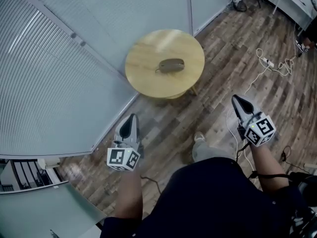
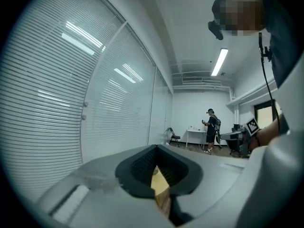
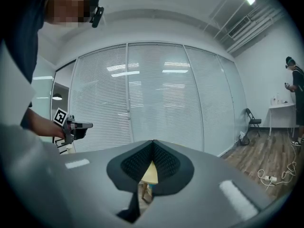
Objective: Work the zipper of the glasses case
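Round table, glasses case centred, well beyond both hand-held grippers

The round worktop is pale wood, smooth with a soft satin sheen, and the glasses case on it looks matt grey-brown, cloth or leatherette, too small to tell which. The floor is streaked brown-grey wood-grain plank with a low gloss. The left tongs and right tongs, 2 alike, are matt grey plastic shells with dark, finely ribbed, rubbery pads.
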Motion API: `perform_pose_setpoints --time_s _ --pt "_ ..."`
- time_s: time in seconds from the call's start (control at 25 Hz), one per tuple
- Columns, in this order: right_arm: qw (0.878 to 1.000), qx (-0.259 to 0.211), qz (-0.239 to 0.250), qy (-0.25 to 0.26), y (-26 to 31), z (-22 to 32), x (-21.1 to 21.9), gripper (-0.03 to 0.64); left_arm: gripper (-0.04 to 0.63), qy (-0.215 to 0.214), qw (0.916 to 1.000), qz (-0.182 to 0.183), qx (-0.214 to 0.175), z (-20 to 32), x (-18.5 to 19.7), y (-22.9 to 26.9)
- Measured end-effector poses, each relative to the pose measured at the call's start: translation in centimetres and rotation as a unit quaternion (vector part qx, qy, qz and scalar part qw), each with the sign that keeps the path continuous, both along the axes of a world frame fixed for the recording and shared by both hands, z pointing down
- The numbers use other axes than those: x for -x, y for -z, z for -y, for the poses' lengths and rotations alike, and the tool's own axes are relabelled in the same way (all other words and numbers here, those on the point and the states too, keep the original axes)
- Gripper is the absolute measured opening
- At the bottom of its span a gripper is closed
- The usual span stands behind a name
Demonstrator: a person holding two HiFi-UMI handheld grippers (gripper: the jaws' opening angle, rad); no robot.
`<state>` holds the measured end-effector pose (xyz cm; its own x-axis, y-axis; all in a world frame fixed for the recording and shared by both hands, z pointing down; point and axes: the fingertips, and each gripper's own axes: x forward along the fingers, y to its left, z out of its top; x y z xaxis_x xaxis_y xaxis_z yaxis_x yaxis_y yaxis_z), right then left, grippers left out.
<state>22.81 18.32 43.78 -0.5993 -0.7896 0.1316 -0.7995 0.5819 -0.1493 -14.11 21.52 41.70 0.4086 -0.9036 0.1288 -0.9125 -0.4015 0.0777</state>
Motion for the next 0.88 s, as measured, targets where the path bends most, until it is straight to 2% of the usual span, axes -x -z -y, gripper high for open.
perform_pose_setpoints --time_s 0.32,0.48,0.72,0.88 --pt "0.999 0.007 -0.002 0.053 -1.1 9.3 0.2 0.005 0.003 0.024 0.9997 0.006 0.005 7.7 -2.8 -0.2" --pt "0.999 0.015 0.002 0.049 -1.7 13.2 0.0 0.005 0.003 0.039 0.9992 -0.002 0.004 10.7 -3.5 0.3" --pt "0.999 0.001 -0.007 0.052 -2.0 16.8 2.4 0.005 0.003 0.024 0.9996 0.012 0.007 16.2 -1.9 -0.4" --pt "0.999 0.012 -0.013 0.026 -2.8 19.3 3.4 0.005 0.003 0.013 0.9998 0.008 0.014 20.3 0.0 -1.8"
